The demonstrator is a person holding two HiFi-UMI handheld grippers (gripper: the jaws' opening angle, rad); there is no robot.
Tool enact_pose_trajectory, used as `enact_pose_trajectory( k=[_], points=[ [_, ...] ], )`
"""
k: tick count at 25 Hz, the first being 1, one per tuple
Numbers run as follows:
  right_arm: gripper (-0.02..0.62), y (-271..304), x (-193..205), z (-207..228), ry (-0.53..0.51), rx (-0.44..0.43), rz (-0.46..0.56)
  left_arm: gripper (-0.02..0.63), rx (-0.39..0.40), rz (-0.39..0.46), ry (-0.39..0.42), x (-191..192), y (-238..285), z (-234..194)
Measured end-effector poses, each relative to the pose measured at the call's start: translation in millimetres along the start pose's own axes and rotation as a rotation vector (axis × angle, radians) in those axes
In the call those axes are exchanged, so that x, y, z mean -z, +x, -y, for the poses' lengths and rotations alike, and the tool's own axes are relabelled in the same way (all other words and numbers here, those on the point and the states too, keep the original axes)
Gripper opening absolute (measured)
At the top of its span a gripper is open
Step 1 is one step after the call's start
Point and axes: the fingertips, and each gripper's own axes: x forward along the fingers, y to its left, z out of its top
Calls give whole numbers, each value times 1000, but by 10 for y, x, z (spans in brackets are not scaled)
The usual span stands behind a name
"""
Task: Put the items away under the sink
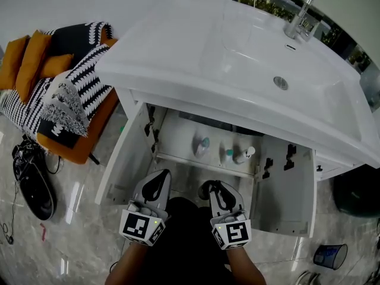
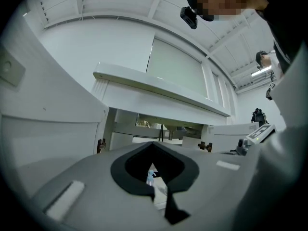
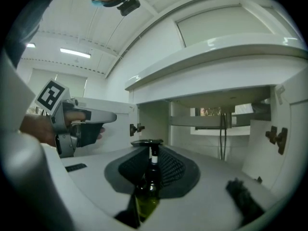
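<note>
My right gripper [image 1: 209, 186] [image 3: 150, 146] is shut on a dark glass bottle [image 3: 148, 189] of olive-green liquid, upright between the jaws, its neck [image 3: 154, 157] banded white. My left gripper [image 1: 161, 173] [image 2: 153, 143] is beside it with the tips together and nothing in them; it also shows in the right gripper view as the left gripper [image 3: 79, 124] in a hand. Both hang low in front of the open cabinet [image 1: 178, 132] under the white sink [image 1: 178, 46]. On the cabinet floor stand a pale bottle [image 1: 202, 145], a teal-capped one [image 1: 228, 156] and a white one [image 1: 245, 154].
The left door [image 1: 127, 153] and right door [image 1: 285, 195] stand swung out. Drain pipes [image 3: 223, 129] hang at the cabinet's back. A faucet [image 1: 303, 16] is on the sink. A chair with patterned throws [image 1: 65, 88] stands left; a blue bin [image 1: 329, 255] sits on the floor, right.
</note>
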Motion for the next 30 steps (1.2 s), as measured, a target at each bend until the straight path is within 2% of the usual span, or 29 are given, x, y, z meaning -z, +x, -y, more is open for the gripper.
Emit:
enact_pose_trajectory(
  k=[16, 30],
  points=[
    [71, 377, 390, 24, 22, 13, -9, 8, 37, -9, -11, 159, 169, -128],
    [71, 1151, 542, 34, 7, -13, -4, 8, 45, -26, -30, 223, 335, -283]
  ],
)
